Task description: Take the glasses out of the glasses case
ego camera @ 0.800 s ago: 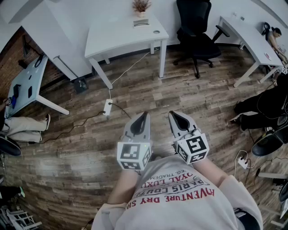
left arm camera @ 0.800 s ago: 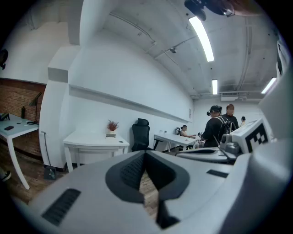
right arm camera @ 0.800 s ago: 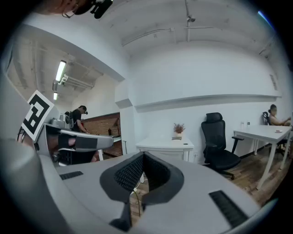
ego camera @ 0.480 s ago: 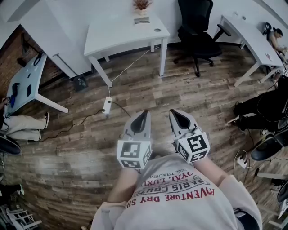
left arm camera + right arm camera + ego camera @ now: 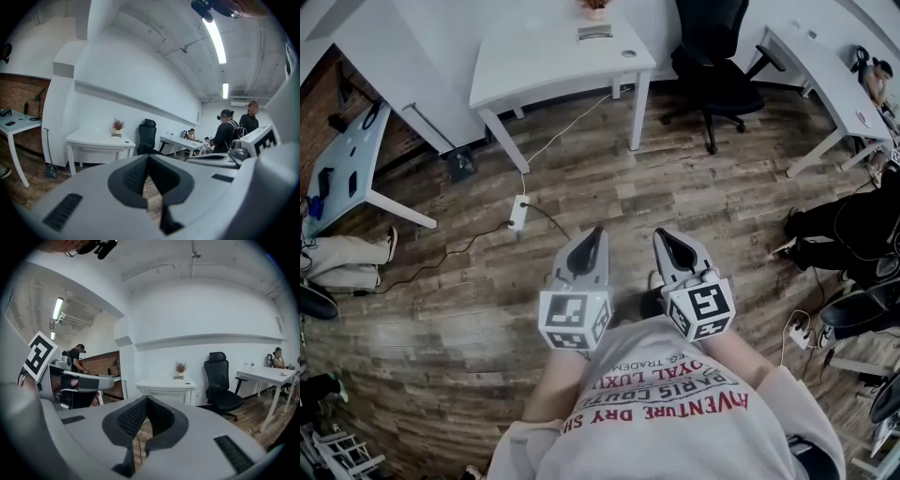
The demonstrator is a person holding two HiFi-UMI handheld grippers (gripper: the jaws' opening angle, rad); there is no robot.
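No glasses case and no glasses show in any view. I hold both grippers side by side in front of my chest, high over a wooden floor and pointing a little below level. My left gripper (image 5: 598,231) is shut, its dark pads meeting at the tip (image 5: 148,157) with nothing between them. My right gripper (image 5: 660,234) is shut and empty too (image 5: 146,398). Each one's marker cube sits close to my shirt.
A white desk (image 5: 553,66) with a small potted plant (image 5: 117,125) stands ahead. A black office chair (image 5: 712,66) is to its right, then another white desk (image 5: 825,84). A power strip (image 5: 517,212) and cable lie on the floor. People stand at the right (image 5: 229,131).
The desk and chair have slid toward the top of the head view. Both grippers keep the same pose, side by side and shut.
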